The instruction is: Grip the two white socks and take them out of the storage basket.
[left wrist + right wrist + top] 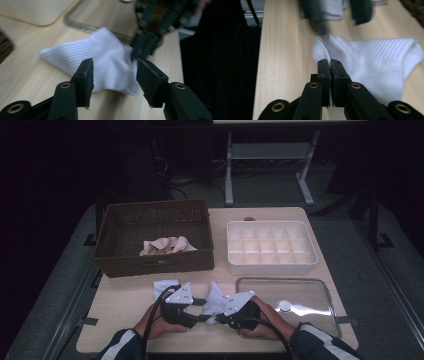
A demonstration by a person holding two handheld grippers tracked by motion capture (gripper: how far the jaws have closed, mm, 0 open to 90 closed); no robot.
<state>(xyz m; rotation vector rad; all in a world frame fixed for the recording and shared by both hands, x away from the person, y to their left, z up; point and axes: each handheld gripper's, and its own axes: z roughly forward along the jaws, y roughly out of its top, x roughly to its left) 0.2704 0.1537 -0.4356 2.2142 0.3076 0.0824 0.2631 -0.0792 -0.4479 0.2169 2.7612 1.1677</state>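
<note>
The left gripper [113, 75] stands open around a white sock [100, 60] pinched by the right gripper [142, 46].

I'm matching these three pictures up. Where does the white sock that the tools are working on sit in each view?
High view: the white sock lies near the front edge, between the left tool and right tool.
Left gripper view: centre, white sock between the open jaws.
Right gripper view: centre-right, white sock, its edge pinched in the shut jaws.
Shared landmark: the light wooden table.
</note>
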